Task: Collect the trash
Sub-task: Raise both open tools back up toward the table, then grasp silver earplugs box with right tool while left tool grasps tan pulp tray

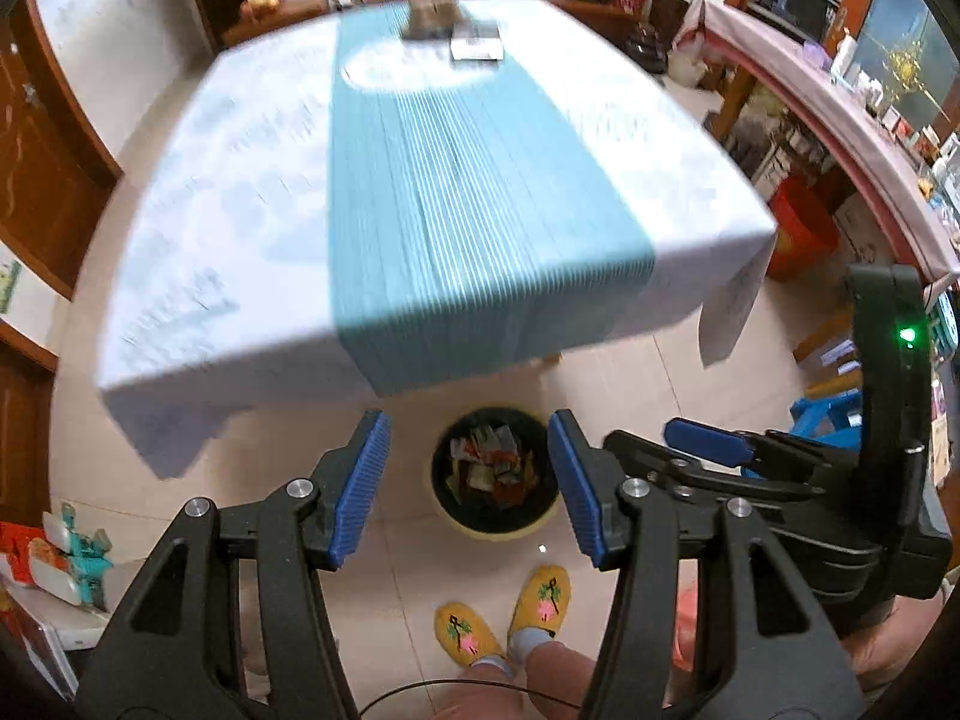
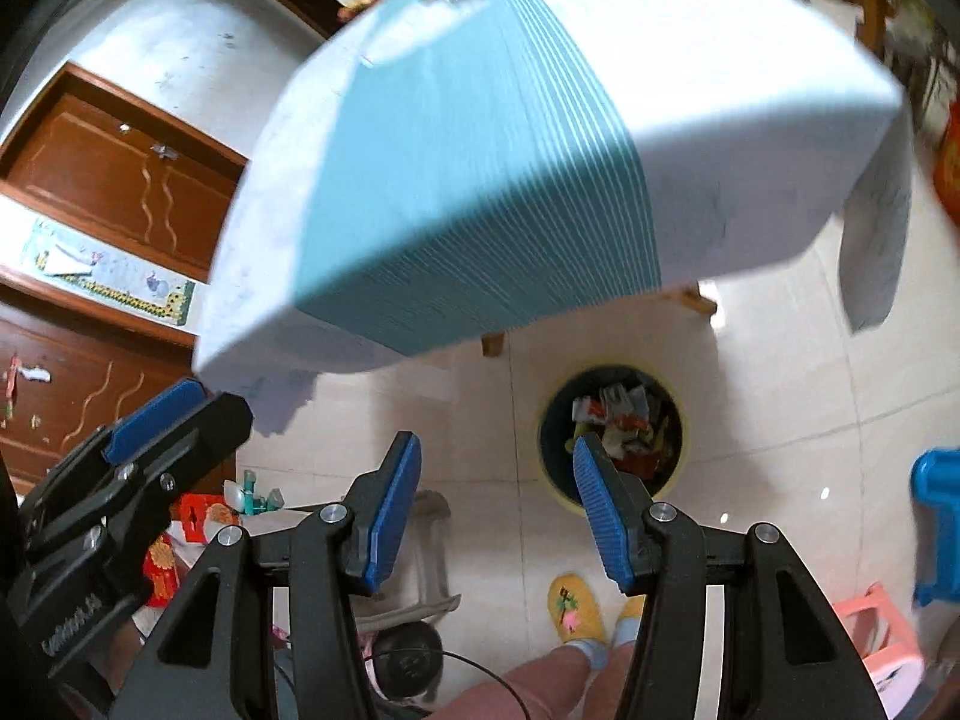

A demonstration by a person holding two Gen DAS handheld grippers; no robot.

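A round yellow-rimmed bin (image 1: 493, 531) stands on the floor by the table's near edge, lined in black and holding several wrappers (image 1: 492, 471). My left gripper (image 1: 468, 489) is open and empty, high above the bin, which shows between its blue pads. My right gripper (image 2: 495, 510) is open and empty too, with the bin (image 2: 612, 495) beside its right finger and wrappers (image 2: 618, 420) inside. The right gripper also shows in the left wrist view (image 1: 720, 450). The left gripper also shows in the right wrist view (image 2: 156, 414).
A table (image 1: 240, 180) with a white cloth and a teal striped runner (image 1: 456, 180) fills the upper views; small objects (image 1: 456, 30) lie at its far end. My feet in yellow slippers (image 1: 504, 618) stand below. A blue stool (image 2: 936, 504) and pink stool (image 2: 882, 636) are on the right.
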